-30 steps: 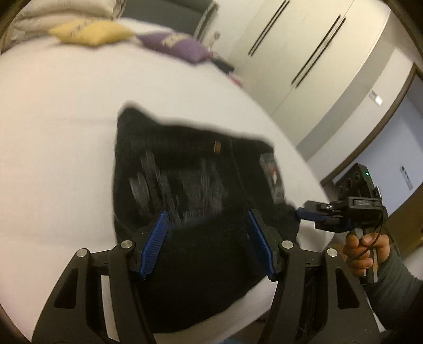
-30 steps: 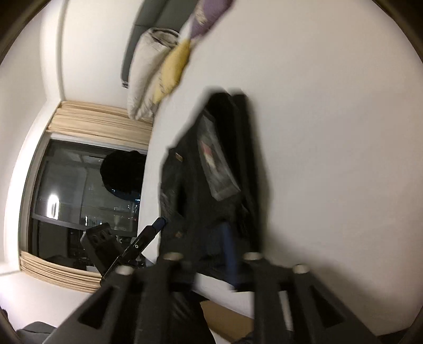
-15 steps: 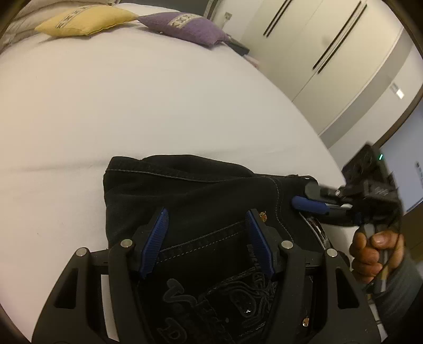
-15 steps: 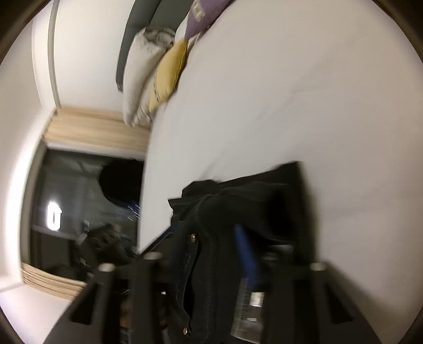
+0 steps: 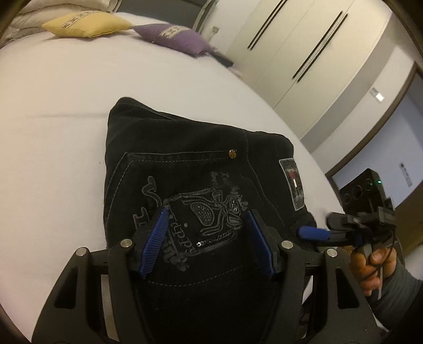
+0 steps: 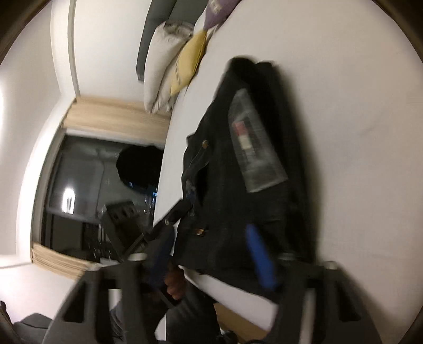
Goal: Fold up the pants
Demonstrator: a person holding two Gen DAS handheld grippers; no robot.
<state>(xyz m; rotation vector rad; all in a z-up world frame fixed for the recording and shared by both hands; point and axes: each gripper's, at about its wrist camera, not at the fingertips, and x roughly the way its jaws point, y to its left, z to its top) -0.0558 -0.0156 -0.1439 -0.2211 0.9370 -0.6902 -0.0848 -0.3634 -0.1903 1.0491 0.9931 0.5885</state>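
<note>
The black pants [image 5: 195, 190] lie folded into a compact bundle on the white bed [image 5: 53, 132], back pocket up, near the bed's front edge and well short of the yellow pillow [image 5: 87, 23] and purple pillow [image 5: 174, 39]. The left gripper [image 5: 206, 238] hovers over the pocket embroidery with its blue pads wide apart, holding nothing. The right gripper [image 6: 211, 254] sits at the pants' label side, also spread wide and empty, though that view is blurred.

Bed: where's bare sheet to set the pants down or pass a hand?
Bare bed left of the folded pants, and between them and the yellow pillow and purple pillow. Crowded at the near edge: left gripper, right gripper.
</note>
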